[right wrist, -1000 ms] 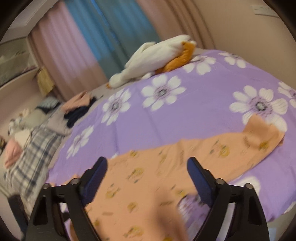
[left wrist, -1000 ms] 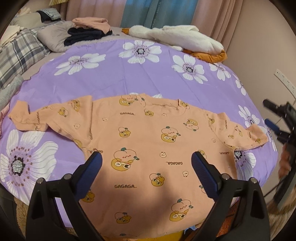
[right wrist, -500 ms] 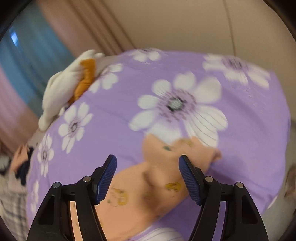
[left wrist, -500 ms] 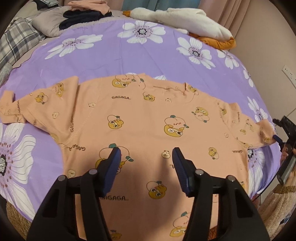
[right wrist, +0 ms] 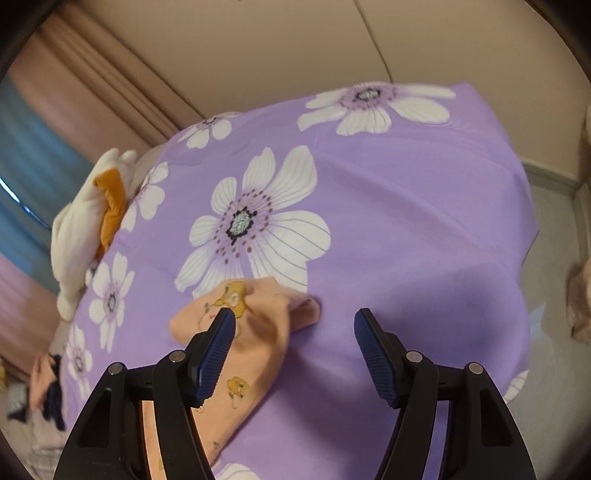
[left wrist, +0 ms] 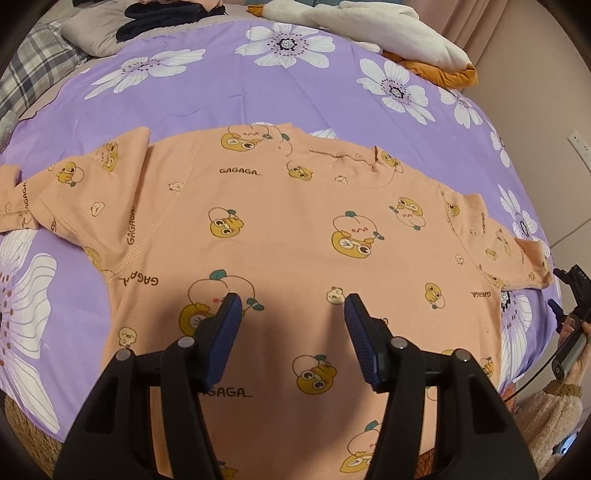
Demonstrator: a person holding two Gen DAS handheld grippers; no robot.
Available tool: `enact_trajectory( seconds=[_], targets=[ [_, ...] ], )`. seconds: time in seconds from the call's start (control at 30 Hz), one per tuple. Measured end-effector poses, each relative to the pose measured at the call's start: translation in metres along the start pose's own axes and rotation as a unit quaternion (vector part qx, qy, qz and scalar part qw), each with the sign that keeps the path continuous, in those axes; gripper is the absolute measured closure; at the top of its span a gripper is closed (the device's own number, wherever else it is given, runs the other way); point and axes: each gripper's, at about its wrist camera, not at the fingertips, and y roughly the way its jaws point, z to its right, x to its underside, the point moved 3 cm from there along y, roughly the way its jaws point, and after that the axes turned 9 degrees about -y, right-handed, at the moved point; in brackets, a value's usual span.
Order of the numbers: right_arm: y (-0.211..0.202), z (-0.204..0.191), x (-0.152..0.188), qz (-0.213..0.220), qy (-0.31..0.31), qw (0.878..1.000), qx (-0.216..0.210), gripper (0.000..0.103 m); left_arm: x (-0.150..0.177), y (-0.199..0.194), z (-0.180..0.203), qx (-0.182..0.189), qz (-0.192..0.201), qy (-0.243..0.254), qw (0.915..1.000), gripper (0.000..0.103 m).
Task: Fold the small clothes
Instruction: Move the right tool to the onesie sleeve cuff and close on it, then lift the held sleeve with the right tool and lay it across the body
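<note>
Left gripper hangs over the lower middle of the shirt, its ribbed blue pads set partway apart with nothing pinched between them, only cloth lying flat below. It looks placed there to pin or steady the body while the other side works. Over on the right gripper, the fingers are spread too, and the sleeve end sits just beside the left-hand pad, not yet between the two, so no grip there. My read: the sleeve fold comes first, and that gripper lines up on the cuff to carry it inward. The shirt is soft peach knit, printed with yellow cartoon fruit and small lettering, spread face up with both sleeves out, the cuff a little rumpled. Under it, a smooth purple bedsheet with big white flowers; a fluffy white plush toy lies at the far edge
</note>
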Motion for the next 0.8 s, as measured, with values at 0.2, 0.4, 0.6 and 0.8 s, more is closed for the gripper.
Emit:
enact_trajectory(
  seconds=[0.2,0.4,0.6,0.8],
  targets=[
    [0.034,0.000,0.006,-0.037,0.050,0.992,-0.109,0.064,0.001,0.000,0.001,-0.006,0.000,0.004,1.0000,0.045],
    [0.017,-0.031,-0.001,0.026,0.013,0.988,-0.149,0.095,0.001,0.001,0.003,-0.011,-0.002,0.007,0.9999,0.045],
    [-0.002,-0.120,0.020,0.000,-0.177,0.970,-0.165,0.095,0.004,0.002,0.007,-0.007,-0.005,0.015,0.9998,0.045],
    [0.062,-0.143,0.071,-0.132,-0.218,0.963,-0.088,0.095,0.005,-0.001,0.005,-0.007,-0.006,0.014,0.9999,0.045]
  ],
)
